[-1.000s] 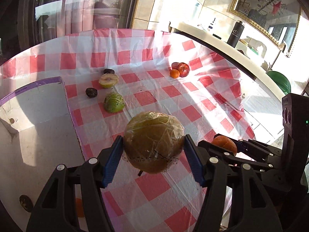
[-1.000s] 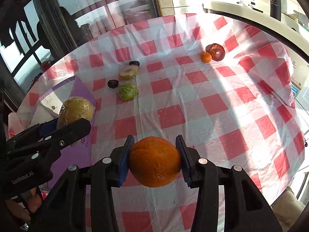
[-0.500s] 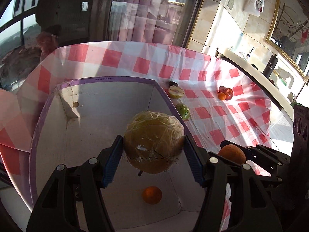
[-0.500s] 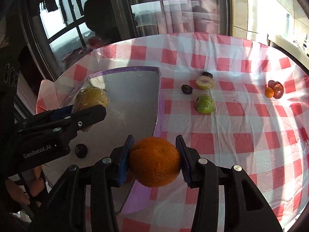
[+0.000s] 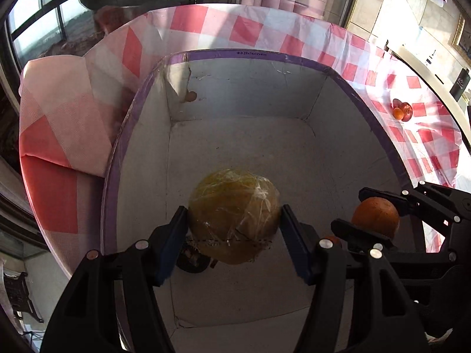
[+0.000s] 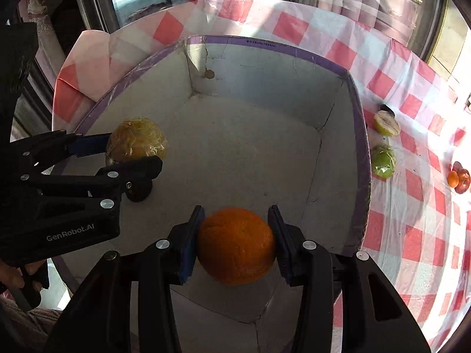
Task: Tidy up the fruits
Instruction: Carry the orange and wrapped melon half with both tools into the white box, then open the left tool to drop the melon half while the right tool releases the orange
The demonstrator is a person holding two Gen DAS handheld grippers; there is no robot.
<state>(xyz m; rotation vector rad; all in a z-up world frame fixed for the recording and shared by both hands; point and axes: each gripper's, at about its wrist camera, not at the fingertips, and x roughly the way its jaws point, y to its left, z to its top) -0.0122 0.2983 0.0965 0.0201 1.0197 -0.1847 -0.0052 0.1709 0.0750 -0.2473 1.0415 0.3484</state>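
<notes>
My left gripper [image 5: 234, 232] is shut on a plastic-wrapped yellow-green melon [image 5: 234, 216] and holds it over the inside of a white cardboard box with a purple rim [image 5: 256, 54]. It also shows in the right wrist view [image 6: 135, 154] with the melon [image 6: 137, 138]. My right gripper [image 6: 237, 242] is shut on an orange [image 6: 237, 245] above the box's right part [image 6: 360, 135]; the orange shows in the left wrist view too [image 5: 375, 216]. A dark fruit [image 6: 139, 189] lies on the box floor under the left gripper.
The box sits on a red-and-white checked tablecloth [image 6: 412, 235]. To its right lie a cut pale fruit [image 6: 387, 123], a green fruit [image 6: 382, 161], a small dark fruit [image 6: 387, 108], and a small orange beside a red apple [image 6: 459, 178]. Windows stand behind the table.
Both grippers have swung left from over the tablecloth to over the box, each still holding its fruit. The box now fills both views.
</notes>
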